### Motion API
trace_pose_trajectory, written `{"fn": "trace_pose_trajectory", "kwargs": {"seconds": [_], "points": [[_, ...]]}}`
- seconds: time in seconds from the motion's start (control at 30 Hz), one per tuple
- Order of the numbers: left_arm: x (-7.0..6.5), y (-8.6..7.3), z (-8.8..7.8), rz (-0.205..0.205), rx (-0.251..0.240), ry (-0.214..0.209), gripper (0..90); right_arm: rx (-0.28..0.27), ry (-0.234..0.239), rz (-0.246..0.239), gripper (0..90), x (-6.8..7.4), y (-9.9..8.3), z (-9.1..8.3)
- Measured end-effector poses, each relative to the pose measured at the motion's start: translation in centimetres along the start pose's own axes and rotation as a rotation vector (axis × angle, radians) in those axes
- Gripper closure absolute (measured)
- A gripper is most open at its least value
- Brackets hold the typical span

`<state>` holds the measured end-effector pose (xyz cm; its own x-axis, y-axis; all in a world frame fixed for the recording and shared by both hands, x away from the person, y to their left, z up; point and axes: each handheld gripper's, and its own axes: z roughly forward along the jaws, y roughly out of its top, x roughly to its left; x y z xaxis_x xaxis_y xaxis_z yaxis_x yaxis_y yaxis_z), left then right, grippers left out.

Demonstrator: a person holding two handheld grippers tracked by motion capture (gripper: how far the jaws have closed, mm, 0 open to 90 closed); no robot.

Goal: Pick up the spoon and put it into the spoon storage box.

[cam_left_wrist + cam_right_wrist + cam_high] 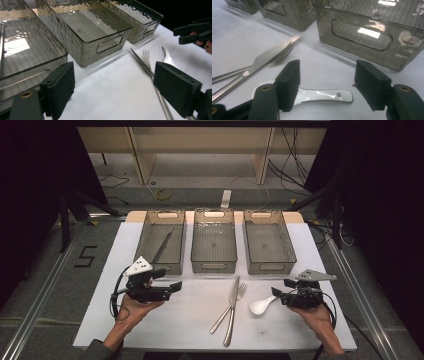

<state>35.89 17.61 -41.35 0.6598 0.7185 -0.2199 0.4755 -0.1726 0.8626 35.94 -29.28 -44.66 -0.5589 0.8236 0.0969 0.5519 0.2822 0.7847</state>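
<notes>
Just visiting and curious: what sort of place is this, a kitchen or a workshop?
Probably a lab or test setup, not a kitchen: a white table among dark curtains, floor cables, three clear bins, and loose cutlery beside a white spoon.

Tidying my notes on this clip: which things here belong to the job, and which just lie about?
In the job: white spoon between the open right gripper jaws; knife; fork; three smoky bins.
Lying about: floor cables, power strip.

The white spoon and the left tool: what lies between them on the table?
In the high view, a knife and fork, crossed, lie between the white spoon and left tool.
</notes>
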Motion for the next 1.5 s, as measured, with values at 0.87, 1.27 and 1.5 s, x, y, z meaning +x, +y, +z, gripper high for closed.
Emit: {"fn": "trace_pose_trajectory", "kwargs": {"seconds": [0.87,1.27,1.5], "points": [[-0.7,-0.2,-0.2,0.038,-0.018,0.012,16.9,0.221,0.006,-0.083,90.0,-2.1,0.5,4.3],[-0.8,-0.2,-0.2,0.045,-0.020,0.010,16.9,0.355,0.034,-0.071,90.0,-1.6,0.2,3.8],[-0.8,-0.2,-0.2,0.040,-0.025,0.008,16.9,0.404,0.061,-0.084,90.0,-0.4,-0.8,2.1]]}}
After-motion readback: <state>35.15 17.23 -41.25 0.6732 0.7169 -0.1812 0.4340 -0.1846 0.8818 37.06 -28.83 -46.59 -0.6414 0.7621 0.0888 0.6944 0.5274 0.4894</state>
